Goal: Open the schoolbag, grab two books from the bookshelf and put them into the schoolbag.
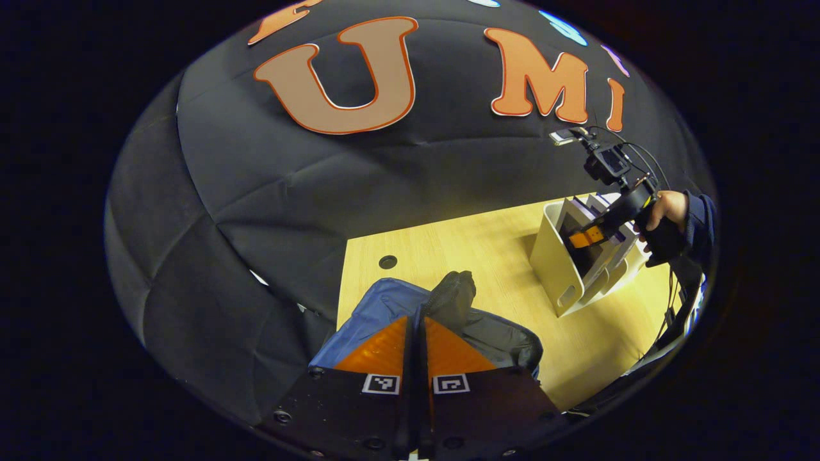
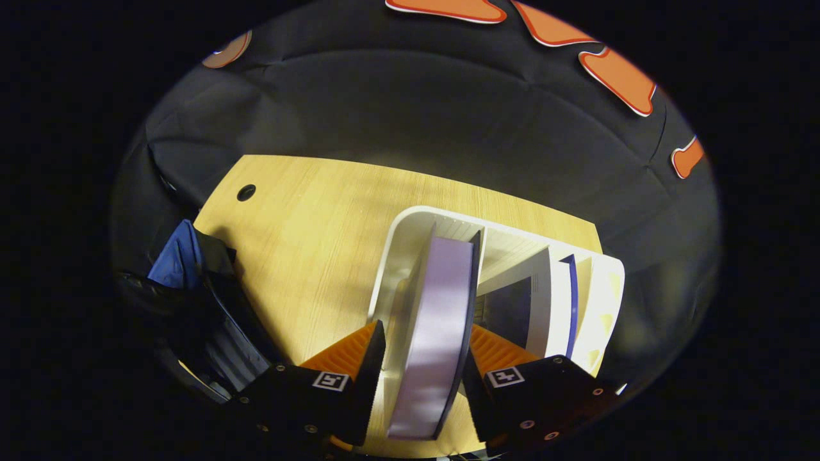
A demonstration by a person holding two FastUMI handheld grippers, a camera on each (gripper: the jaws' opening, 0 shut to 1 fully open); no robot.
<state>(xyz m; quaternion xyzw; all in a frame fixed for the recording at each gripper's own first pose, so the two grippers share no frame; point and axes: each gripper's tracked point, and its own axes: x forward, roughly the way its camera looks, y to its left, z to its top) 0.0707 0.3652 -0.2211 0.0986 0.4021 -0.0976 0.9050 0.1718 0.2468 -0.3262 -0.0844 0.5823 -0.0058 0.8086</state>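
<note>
One book (image 2: pixel 430 320) between right claw (image 2: pixel 423 358) fingers.

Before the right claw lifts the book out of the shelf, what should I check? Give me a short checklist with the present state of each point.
1. Right claw straddles the lilac book, one finger each side: ok.
2. Both fingers press the book: cannot tell.
3. Book stands in the white bookshelf: ok.
4. Other books sit apart from the lilac one: ok.
5. Schoolbag open enough: cannot tell.
6. Left claw shut near the bag's black fabric: gripping it, cannot tell.
</note>
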